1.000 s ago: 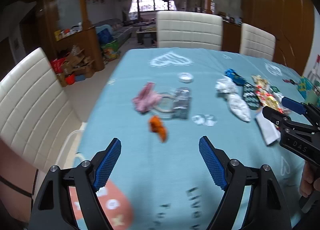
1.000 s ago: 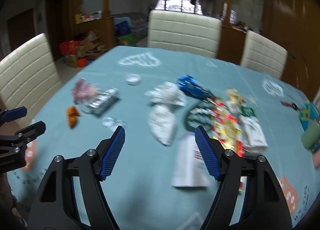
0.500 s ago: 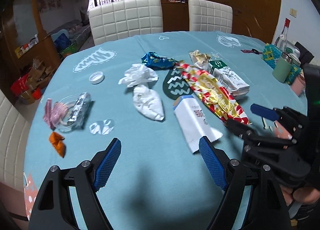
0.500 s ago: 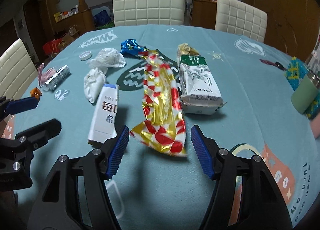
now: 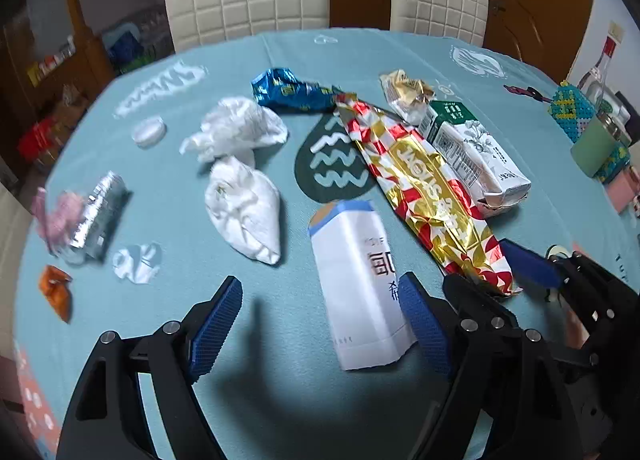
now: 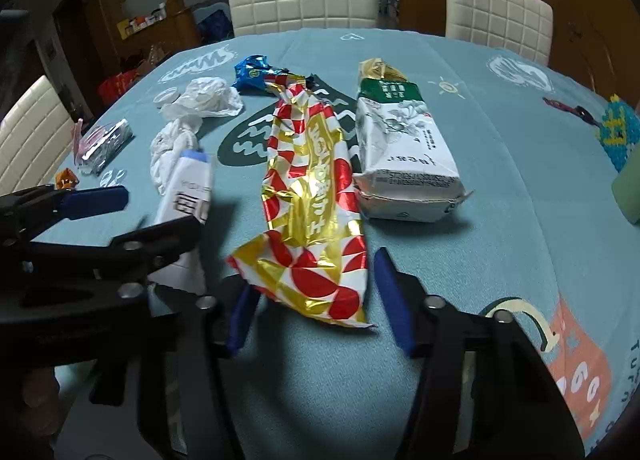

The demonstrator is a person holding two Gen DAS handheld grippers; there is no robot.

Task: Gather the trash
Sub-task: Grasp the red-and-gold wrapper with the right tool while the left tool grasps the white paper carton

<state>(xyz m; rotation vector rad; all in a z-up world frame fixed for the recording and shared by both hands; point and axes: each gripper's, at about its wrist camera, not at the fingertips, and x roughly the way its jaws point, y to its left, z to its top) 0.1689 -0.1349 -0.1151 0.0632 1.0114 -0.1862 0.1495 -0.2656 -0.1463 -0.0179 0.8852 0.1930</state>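
From my left wrist camera, the left claw stands wide with nothing in it, low over the counter. My landmark is the white paper packet: its near end lies between the claw's fingers, hard by the right pad, though I can't quite tell whether that pad touches it. Left of the packet the blue cloth is bare out to the left finger, open room to move. Beyond the packet on the left sit two crumpled white tissues; farther left, near the counter's edge, a silver foil wrapper and a small orange wrapper. Just right of the packet runs the red-and-gold wrapper, and the right claw is at its near end.

From my right wrist camera, the right claw is half-wide and has just been closing; the near end of the red-and-gold wrapper lies between its fingers, the pads not yet pressing it. The white paper packet lies just left of that wrapper, partly under the left claw. A white-and-green carton lies right of the wrapper, well clear of the packet. Nearer me than the wrapper's end the cloth is bare to the counter's near edge.
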